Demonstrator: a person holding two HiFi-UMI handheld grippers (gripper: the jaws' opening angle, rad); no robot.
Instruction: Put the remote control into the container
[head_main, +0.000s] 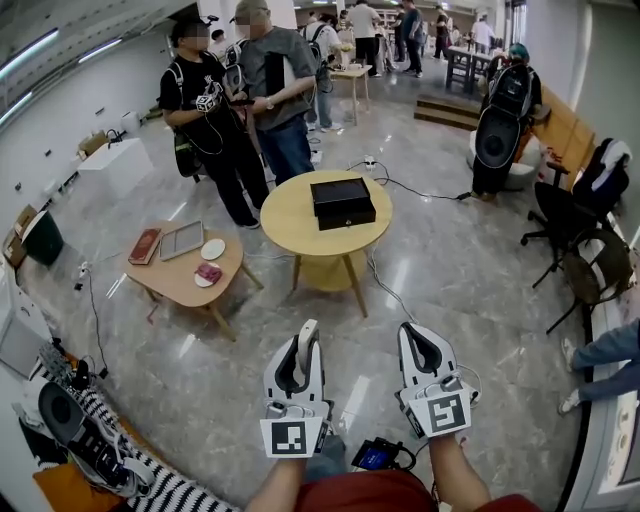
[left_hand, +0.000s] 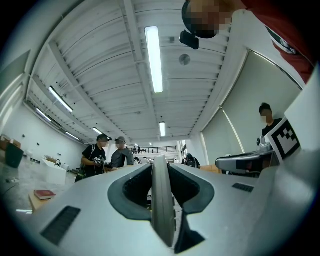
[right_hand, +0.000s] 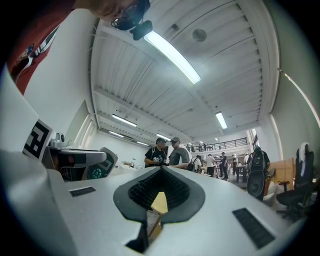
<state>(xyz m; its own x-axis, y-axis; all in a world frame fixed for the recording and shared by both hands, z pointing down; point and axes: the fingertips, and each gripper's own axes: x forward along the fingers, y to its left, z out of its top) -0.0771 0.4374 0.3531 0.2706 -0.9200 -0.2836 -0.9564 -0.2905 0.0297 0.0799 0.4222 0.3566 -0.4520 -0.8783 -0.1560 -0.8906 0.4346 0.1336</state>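
Note:
My left gripper (head_main: 308, 328) is low in the head view, shut on a slim grey remote control (left_hand: 162, 205) that stands edge-on between its jaws. From above, the remote control (head_main: 310, 352) shows as a pale strip along those jaws. My right gripper (head_main: 412, 330) is beside it, shut and holding nothing; in its own view the pads meet at the tip (right_hand: 160, 169). Both grippers point towards a round wooden table (head_main: 290, 225) some way ahead. A black box-shaped container (head_main: 342, 202) lies on that table. Both grippers are well short of it, over the floor.
A low wooden table (head_main: 175, 285) with a book, a tablet and plates stands at the left. Two people (head_main: 250, 100) stand behind the round table. A cable (head_main: 425, 190) runs across the floor to a big black speaker (head_main: 500, 125). Office chairs (head_main: 570, 215) stand at the right.

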